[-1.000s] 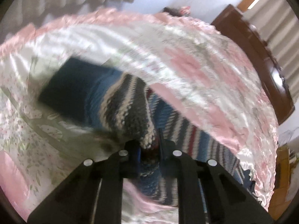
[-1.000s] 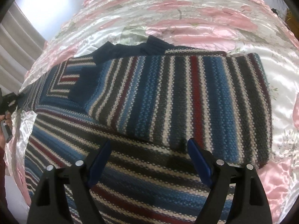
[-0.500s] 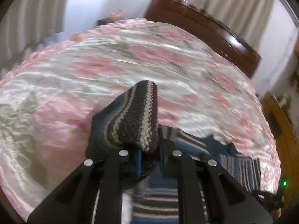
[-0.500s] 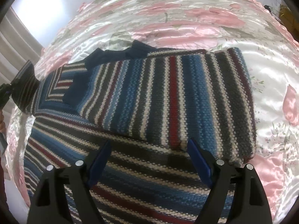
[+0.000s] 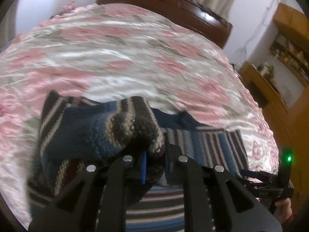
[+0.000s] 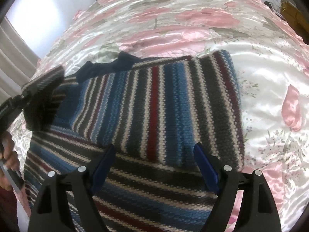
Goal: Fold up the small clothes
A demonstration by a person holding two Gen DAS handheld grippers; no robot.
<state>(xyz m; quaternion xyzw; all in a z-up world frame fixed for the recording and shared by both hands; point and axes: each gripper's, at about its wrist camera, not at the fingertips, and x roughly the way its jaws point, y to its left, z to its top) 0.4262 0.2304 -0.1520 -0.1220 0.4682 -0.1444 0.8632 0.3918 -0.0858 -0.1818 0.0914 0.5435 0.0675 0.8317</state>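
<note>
A striped knit sweater [image 6: 158, 104] in blue, grey, white and dark red lies on the bed, its right side folded over the body. My left gripper [image 5: 154, 154] is shut on the sweater's left sleeve [image 5: 108, 129], which is lifted off the bed and bunched over the fingers. The same lifted sleeve [image 6: 42, 100] shows at the left of the right wrist view, hanging from the left gripper. My right gripper [image 6: 154, 154] hovers open just above the sweater's lower body, nothing between its blue pads [image 6: 204, 166].
The bed is covered by a shiny pink and white floral spread [image 6: 270, 89]. A dark wooden headboard [image 5: 173, 5] stands at the far end. Wooden shelving [image 5: 285, 58] is at the right. A person's hand [image 6: 8, 150] holds the left gripper's handle.
My left gripper has lifted the sleeve off the bed and swung it right, toward the sweater's body. The right gripper has stayed open and drifted only slightly.
</note>
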